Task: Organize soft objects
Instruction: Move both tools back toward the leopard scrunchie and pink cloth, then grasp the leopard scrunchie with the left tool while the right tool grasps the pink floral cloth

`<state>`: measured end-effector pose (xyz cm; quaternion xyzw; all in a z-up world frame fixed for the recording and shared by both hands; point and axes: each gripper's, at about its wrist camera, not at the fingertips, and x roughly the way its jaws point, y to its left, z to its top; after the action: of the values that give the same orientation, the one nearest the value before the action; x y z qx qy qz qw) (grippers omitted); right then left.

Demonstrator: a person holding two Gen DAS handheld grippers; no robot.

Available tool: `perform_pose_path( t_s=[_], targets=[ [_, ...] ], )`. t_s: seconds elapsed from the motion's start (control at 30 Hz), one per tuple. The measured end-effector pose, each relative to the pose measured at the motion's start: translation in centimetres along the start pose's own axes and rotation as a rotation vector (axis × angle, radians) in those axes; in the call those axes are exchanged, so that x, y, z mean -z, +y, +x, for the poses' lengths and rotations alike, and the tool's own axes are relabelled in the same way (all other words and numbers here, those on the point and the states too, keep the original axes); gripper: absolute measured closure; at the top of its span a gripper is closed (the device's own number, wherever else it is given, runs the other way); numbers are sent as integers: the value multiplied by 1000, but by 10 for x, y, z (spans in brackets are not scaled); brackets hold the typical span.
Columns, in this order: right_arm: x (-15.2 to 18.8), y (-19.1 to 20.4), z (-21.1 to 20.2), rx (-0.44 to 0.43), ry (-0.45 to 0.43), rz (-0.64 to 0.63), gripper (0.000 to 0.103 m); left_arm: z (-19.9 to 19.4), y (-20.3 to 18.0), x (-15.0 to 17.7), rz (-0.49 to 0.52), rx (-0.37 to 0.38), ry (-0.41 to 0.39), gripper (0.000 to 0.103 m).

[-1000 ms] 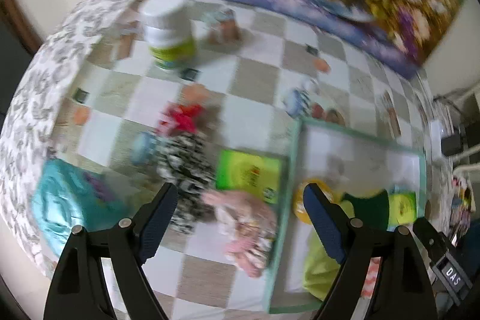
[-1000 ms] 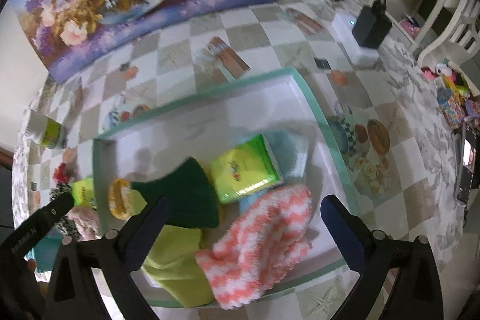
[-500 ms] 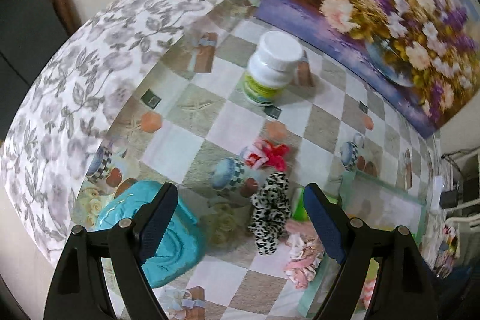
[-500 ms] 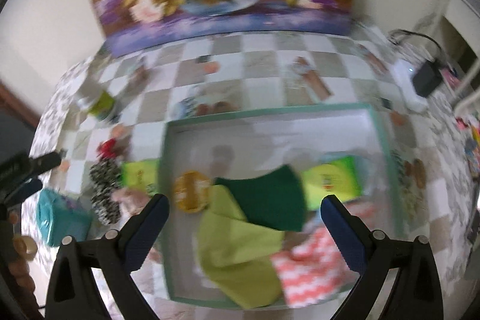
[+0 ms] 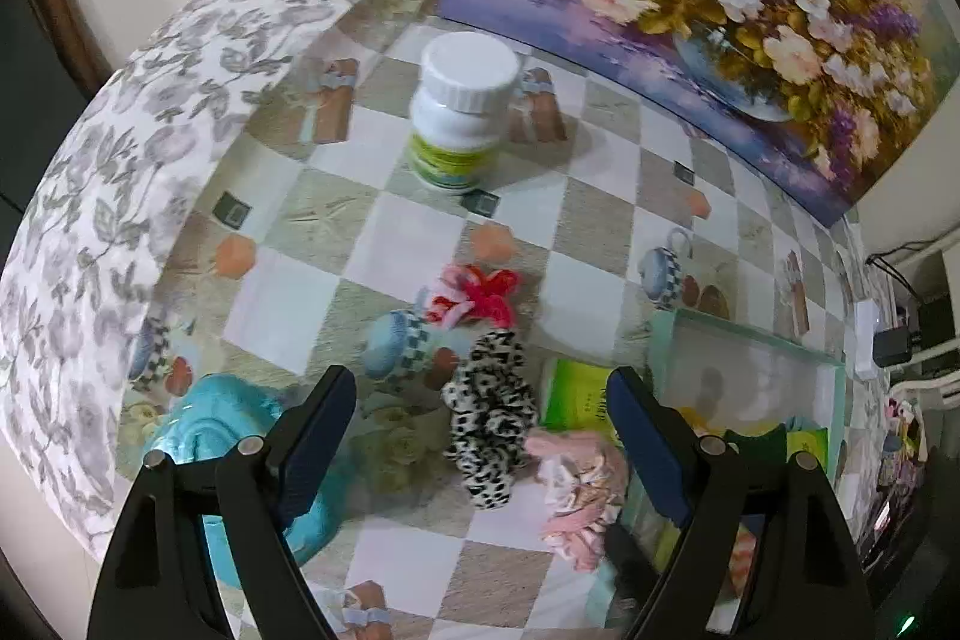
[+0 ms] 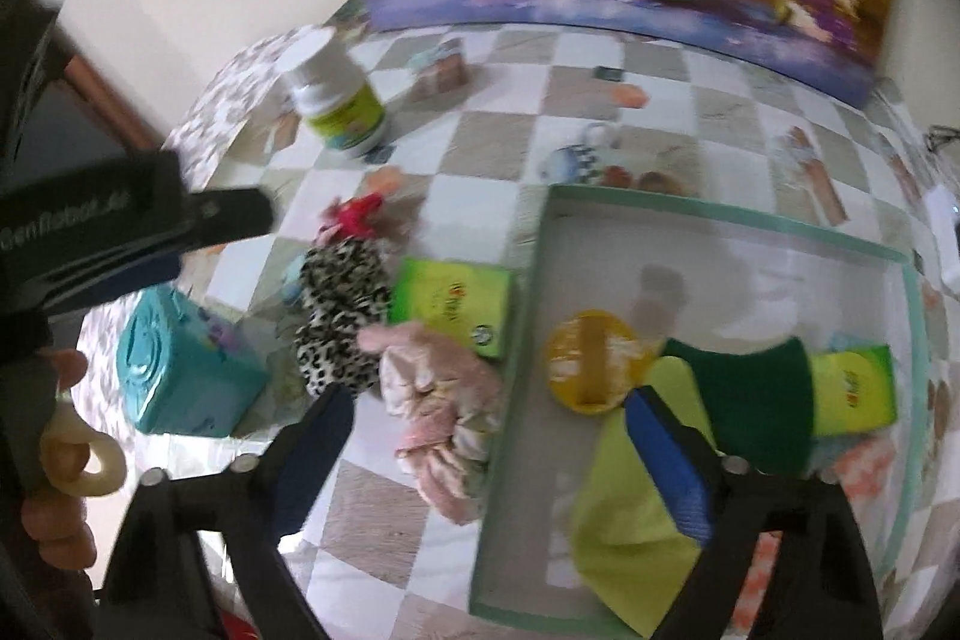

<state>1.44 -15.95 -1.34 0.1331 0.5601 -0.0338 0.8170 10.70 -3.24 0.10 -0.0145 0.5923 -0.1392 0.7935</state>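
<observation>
Both grippers have swung leftward since a second ago, off the tray (image 6: pixel 909 292) and over the loose pile on the checked cloth (image 5: pixel 414 232). Left gripper (image 5: pixel 480 418) hangs with jaws apart above the leopard scrunchie (image 5: pixel 489 418); the right gripper (image 6: pixel 489 436) is also spread wide, empty, over the pink scrunchie (image 6: pixel 438 400). Leopard scrunchie touches the pink one and a green packet (image 6: pixel 453 301); a red scrunchie (image 5: pixel 480 301) lies just beyond. A teal pouch (image 6: pixel 180 370) sits left, a white bottle (image 5: pixel 459 112) farther back. Cloths already lie in the tray.

Three scrunchies (image 5: pixel 489 421), two green packets (image 6: pixel 453 307), one bottle (image 5: pixel 459 112)
</observation>
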Motion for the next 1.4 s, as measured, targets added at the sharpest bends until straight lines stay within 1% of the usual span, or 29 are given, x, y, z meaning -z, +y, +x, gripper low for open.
perform_pose_path(
  t_s=[0.03,0.1,0.17,0.23,0.3,0.4,0.43,0.57,0.7,0.77,0.8,0.83,0.93,1.1,1.23,1.4],
  targets=[
    [1,1,1,-7,2,-10,19,2,-2,0,8,2,6,17],
    [2,6,5,-24,6,-31,26,10,-6,2,18,6,29,18],
    [3,12,9,-40,13,-52,30,17,-9,4,21,7,53,24],
    [4,16,14,-52,22,-66,37,23,-10,6,21,7,72,26],
    [5,17,19,-60,35,-70,45,30,-8,7,9,2,93,27],
    [7,15,27,-78,58,-61,49,40,-5,10,-5,-4,124,31],
    [8,15,30,-81,65,-59,50,44,-5,11,-9,-4,135,34],
    [10,16,40,-75,88,-64,51,48,-7,14,17,-54,133,36],
    [10,14,45,-75,99,-51,53,47,-7,14,20,-54,130,38],
    [10,13,48,-80,105,-47,54,46,-8,14,23,-44,125,47],
    [10,13,49,-81,103,-47,55,46,-8,14,20,-28,131,48],
    [9,13,49,-82,103,-47,55,46,-9,13,18,-19,135,48],
    [8,10,51,-91,103,-40,55,48,-12,15,35,-27,142,50],
    [8,8,49,-100,101,-25,59,57,-17,18,44,-15,177,50],
    [7,5,48,-98,101,-34,60,66,-18,21,45,-30,198,54],
    [9,8,49,-88,102,-43,63,70,-17,21,47,-48,193,58]
  ],
)
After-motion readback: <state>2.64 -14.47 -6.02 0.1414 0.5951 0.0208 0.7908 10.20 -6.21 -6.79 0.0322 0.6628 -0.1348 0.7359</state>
